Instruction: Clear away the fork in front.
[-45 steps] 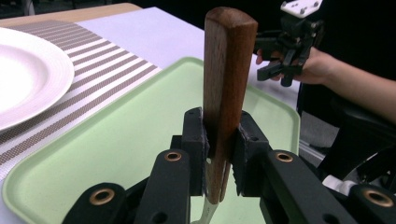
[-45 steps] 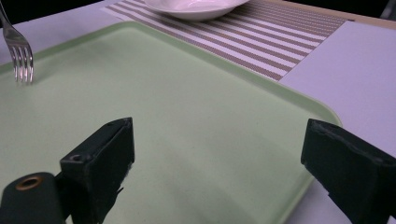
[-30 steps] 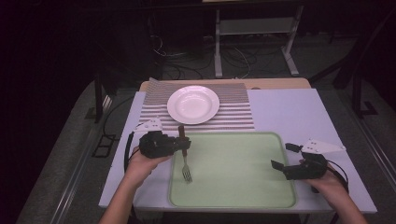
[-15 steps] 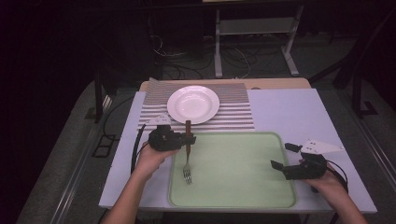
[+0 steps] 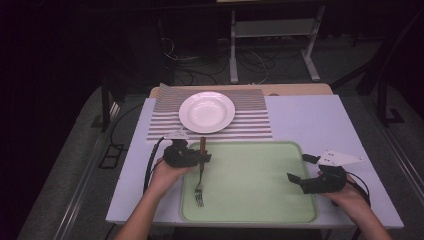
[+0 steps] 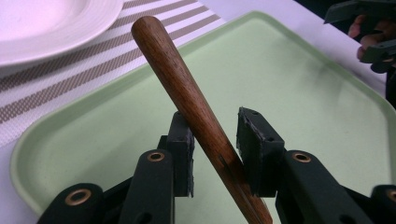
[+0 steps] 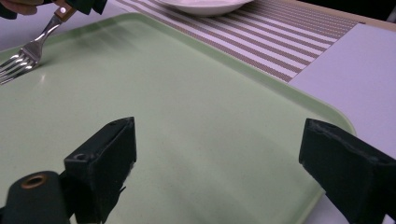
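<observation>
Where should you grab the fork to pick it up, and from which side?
Probably by the wooden handle of the fork, not the thin metal prongs: it is thick, round and raised off the tray. Come from the tray's left edge, as the left gripper does, one jaw on each side of the handle.

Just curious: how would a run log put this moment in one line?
left gripper: fingers just opening around fork | fork: on tray | right gripper: open

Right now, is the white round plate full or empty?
Empty: the white round plate on the striped mat shows a bare bowl.
</observation>
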A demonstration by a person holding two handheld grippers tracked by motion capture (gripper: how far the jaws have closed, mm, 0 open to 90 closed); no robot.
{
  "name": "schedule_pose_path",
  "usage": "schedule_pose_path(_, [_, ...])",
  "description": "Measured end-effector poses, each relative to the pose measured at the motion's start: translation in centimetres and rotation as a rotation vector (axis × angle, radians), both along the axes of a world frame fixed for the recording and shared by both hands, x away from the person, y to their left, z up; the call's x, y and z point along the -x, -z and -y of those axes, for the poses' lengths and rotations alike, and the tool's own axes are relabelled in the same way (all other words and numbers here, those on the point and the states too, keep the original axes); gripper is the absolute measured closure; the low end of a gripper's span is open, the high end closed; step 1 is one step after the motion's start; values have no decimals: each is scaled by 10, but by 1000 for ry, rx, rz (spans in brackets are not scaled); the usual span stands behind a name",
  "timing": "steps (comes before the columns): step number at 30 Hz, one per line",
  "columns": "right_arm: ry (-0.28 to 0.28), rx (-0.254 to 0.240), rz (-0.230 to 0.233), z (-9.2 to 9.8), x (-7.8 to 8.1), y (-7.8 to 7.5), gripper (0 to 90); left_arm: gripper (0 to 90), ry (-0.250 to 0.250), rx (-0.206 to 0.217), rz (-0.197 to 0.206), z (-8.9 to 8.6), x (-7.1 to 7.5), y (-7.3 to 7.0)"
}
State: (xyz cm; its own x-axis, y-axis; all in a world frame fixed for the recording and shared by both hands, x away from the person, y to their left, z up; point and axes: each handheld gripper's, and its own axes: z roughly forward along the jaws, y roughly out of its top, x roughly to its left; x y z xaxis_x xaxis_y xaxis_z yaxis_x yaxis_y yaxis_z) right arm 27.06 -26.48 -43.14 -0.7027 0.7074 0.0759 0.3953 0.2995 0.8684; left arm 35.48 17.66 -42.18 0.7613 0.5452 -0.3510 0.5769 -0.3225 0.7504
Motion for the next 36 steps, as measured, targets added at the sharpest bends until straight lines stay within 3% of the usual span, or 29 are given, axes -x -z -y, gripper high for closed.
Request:
schedule_pose_path(7, [-3,7,1,0,0,1,116,644,-18,-33,-35,2,-3,9])
schedule_pose_path(23, [-6,3,-5,-1,0,1,130,632,-25,-108,-75,6,-8,20])
schedule_pose_path(26, [-6,1,-3,0,0,1,130,602,-32,-129,-67,6,-8,20])
schedule_pose_path(31, [-6,4,-5,0,0,1,130,599,-33,-126,-40,8,-5,17])
schedule_pose_path(36, [-6,5,-8,0,-1,1,130,729,2,-109,14,13,1,11])
